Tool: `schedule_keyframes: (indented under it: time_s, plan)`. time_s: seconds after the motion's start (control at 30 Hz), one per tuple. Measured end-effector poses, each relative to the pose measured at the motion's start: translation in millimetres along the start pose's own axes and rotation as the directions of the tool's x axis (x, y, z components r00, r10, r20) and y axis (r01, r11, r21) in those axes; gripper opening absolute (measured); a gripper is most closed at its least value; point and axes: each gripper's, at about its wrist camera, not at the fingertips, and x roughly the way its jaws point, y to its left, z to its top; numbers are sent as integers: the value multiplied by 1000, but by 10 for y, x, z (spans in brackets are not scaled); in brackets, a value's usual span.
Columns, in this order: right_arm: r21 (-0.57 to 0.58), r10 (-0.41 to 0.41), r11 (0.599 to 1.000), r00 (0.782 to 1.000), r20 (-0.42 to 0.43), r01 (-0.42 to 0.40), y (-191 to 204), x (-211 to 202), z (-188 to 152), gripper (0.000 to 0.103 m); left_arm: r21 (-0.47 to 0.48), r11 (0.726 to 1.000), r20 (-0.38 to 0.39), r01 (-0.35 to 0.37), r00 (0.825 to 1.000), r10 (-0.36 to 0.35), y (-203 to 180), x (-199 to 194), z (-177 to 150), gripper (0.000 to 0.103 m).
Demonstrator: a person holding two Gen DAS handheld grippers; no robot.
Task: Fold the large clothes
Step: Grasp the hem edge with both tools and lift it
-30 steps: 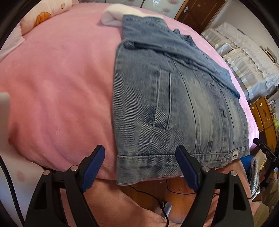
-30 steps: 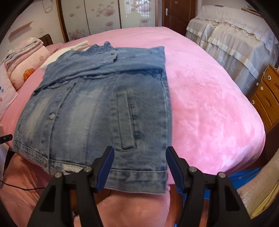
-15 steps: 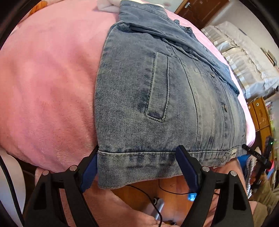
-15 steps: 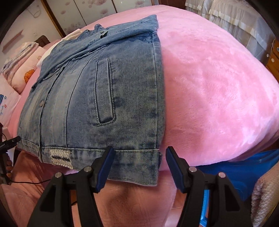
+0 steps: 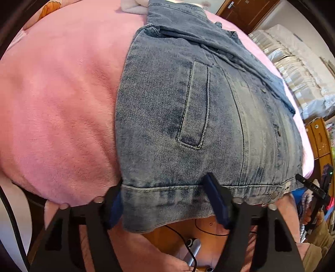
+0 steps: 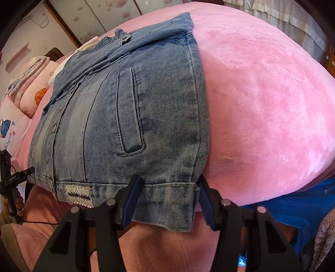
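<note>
A pink plush blanket (image 6: 261, 100) is covering the bed, with pillows (image 6: 27, 98) lying near the sliding wardrobe doors (image 6: 100, 18) and a wooden dresser (image 5: 319, 136) standing beside it. A folded denim jacket (image 5: 188, 117) is lying at the bed's edge, its hem overhanging. The left gripper (image 5: 165, 202) and right gripper (image 6: 165, 200) are straddling the hem corners, jaws just closing; whether they are gripping cannot be told.

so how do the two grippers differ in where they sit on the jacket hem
The left gripper straddles the hem's left corner; the right gripper straddles its right corner. The woven label lies just beside the right gripper; none shows beside the left. Both have just been closing, with the denim jacket hem between their jaws.
</note>
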Motion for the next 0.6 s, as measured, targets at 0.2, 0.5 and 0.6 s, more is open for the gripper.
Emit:
schedule_keyframes:
  time_s: [0.2, 0.5, 0.6]
  plan:
    - [-16, -20, 1000, 1000, -24, 20, 46, -49, 59, 31, 47, 996, -23, -73, 997, 74, -227, -88, 93, 13]
    - [-78, 45, 996, 996, 82, -39, 330, -605, 254, 19, -132, 975, 37, 177, 984, -173, -228, -566, 332, 12]
    - [-63, 77, 996, 988, 131, -70, 390, -798, 440, 19, -169, 951, 110, 260, 964, -244, -297, -791, 534, 12]
